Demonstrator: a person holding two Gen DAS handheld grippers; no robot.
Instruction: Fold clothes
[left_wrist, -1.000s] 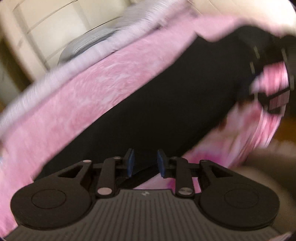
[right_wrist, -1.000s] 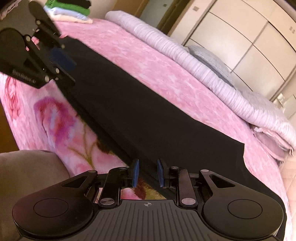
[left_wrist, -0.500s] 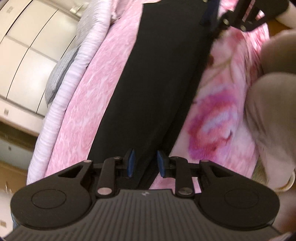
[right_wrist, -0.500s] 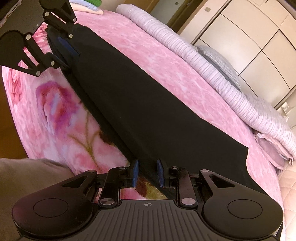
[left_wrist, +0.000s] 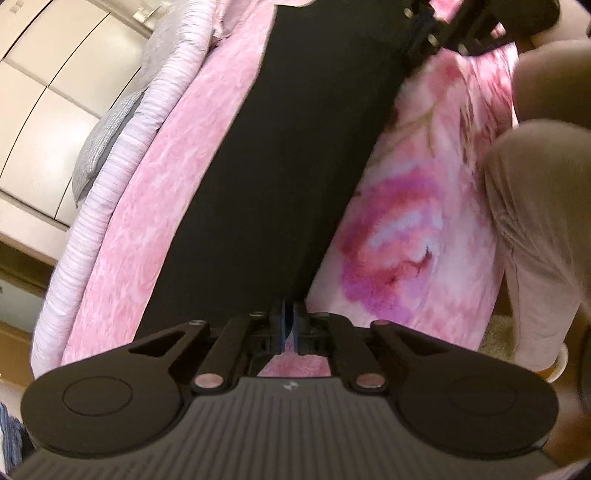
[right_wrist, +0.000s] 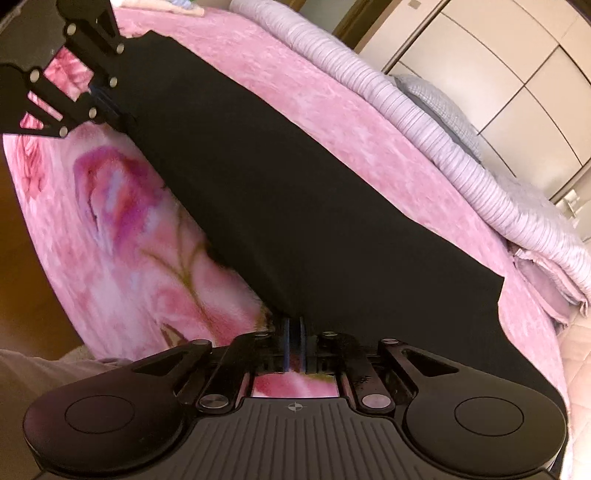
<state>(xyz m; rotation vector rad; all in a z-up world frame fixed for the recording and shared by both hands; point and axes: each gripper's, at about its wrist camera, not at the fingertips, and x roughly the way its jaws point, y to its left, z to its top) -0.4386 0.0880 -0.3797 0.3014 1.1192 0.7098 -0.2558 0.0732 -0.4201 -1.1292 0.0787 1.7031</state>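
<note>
**Both grippers closing on the near edge of the black garment**

Black garment lies spread in a long flat strip on the pink bedspread, running lengthwise along the bed's near side. Its near edge hangs close to the floral border of the bedspread.

Left gripper: sits at one end of the strip. Garment edge runs straight into the gap between the blue pads. Jaws narrow, only a sliver between them, and closing; dark cloth sits between the pads at their tips. Pink bedspread shows under the fingers further back.

Right gripper: sits at the other end of the same near edge. Jaws likewise narrow and closing, with the garment's edge coming down between the pads. Floral bedspread visible below the fingers.

Each gripper shows in the other's view, far along the strip, its fingers set against the garment's edge.

Beyond the garment: a lilac ribbed quilt rolled along the far side of the bed, grey pillow behind it, cream wardrobe doors at the back. A person's leg in pale trousers stands beside the bed.
</note>
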